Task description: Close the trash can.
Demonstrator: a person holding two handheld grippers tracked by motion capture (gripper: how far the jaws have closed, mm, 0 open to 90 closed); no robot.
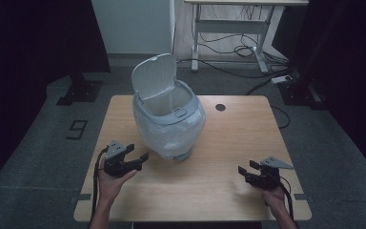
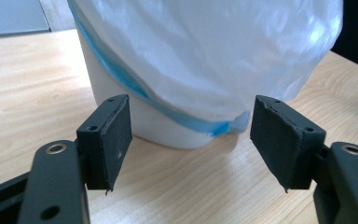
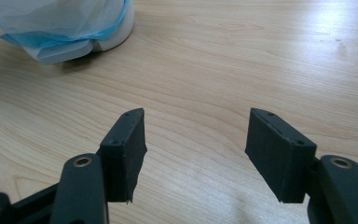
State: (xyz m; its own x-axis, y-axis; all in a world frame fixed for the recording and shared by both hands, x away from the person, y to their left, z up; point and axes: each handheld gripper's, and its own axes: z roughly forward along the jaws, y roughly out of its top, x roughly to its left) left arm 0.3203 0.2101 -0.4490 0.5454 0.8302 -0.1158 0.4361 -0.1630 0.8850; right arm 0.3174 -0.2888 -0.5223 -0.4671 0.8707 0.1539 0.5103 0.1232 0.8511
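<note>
A small white bin [image 1: 169,119] stands near the middle of the wooden table [image 1: 228,143], its lid [image 1: 153,76] flipped up. A clear plastic bag with a blue hem [image 2: 186,122] hangs over its outside. My left gripper [image 1: 140,160] hovers just left of the bin's base, open, with the bag and white bin wall [image 2: 158,128] close ahead and nothing between the pads. My right gripper [image 1: 244,171] rests near the table's front right, open over bare wood. In the right gripper view the bin's base [image 3: 116,32] and bag hem [image 3: 60,42] lie far off at upper left.
A round cable hole [image 1: 220,107] sits in the table behind the bin on the right. Past the table's far edge are a desk frame [image 1: 228,28], floor cables [image 1: 248,71] and a dark stand [image 1: 78,90] at the left.
</note>
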